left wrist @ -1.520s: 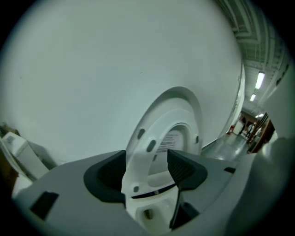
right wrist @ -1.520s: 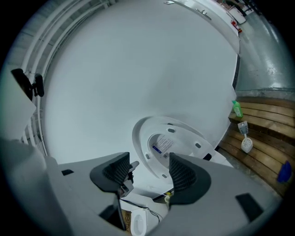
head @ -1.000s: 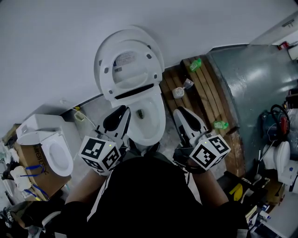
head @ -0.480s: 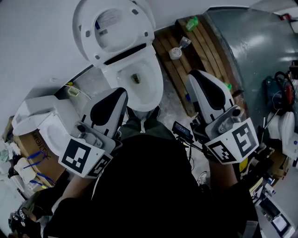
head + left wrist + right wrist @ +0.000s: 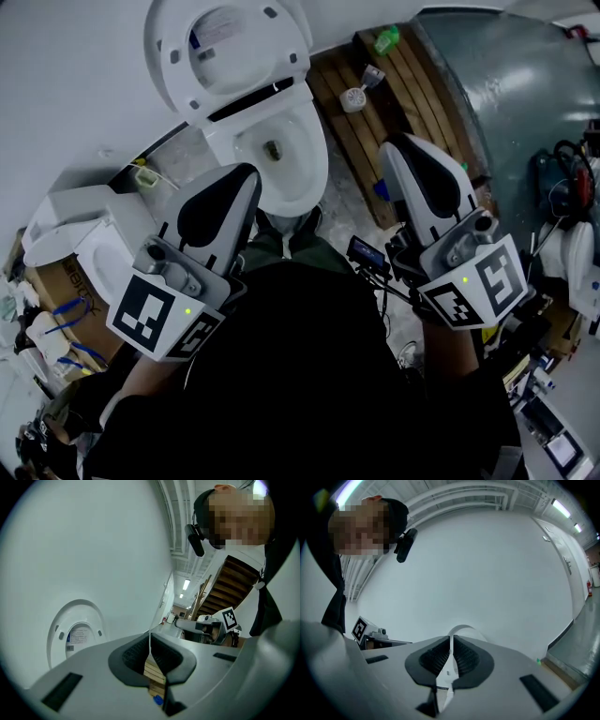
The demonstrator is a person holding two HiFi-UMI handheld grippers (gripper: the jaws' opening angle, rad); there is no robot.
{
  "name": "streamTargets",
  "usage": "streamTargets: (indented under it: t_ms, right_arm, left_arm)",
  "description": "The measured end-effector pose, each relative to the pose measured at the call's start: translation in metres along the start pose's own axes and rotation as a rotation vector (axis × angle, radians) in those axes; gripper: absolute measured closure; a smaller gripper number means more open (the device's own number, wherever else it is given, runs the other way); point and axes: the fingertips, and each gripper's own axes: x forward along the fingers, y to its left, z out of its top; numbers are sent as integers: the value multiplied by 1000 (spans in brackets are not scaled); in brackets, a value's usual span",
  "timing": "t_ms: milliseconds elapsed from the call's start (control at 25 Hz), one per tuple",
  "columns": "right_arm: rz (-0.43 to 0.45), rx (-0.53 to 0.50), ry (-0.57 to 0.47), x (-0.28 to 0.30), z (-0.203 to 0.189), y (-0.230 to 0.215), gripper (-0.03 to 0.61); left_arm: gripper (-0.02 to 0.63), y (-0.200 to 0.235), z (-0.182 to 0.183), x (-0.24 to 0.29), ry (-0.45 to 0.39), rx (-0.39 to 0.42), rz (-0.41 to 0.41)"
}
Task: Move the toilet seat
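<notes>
- The toilet seat (image 5: 228, 52) stands tipped up by the white wall (image 5: 75, 84), above the open bowl (image 5: 281, 155);
- The left gripper (image 5: 242, 178) and right gripper (image 5: 401, 150) hover near the person's body, jaws pressed together on nothing, well apart from the seat;
- Closed tips nudging that smooth plastic may skid off;
- If the seat tips past balance unheld, I'd expect it to slam onto the bowl.
</notes>
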Motion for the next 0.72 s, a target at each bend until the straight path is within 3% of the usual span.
streamTargets:
  t_ms: [720]
  right_arm:
    - [43, 15, 5, 10, -3, 5, 531]
  left_arm:
    - [588, 5, -6, 5, 9, -45, 12]
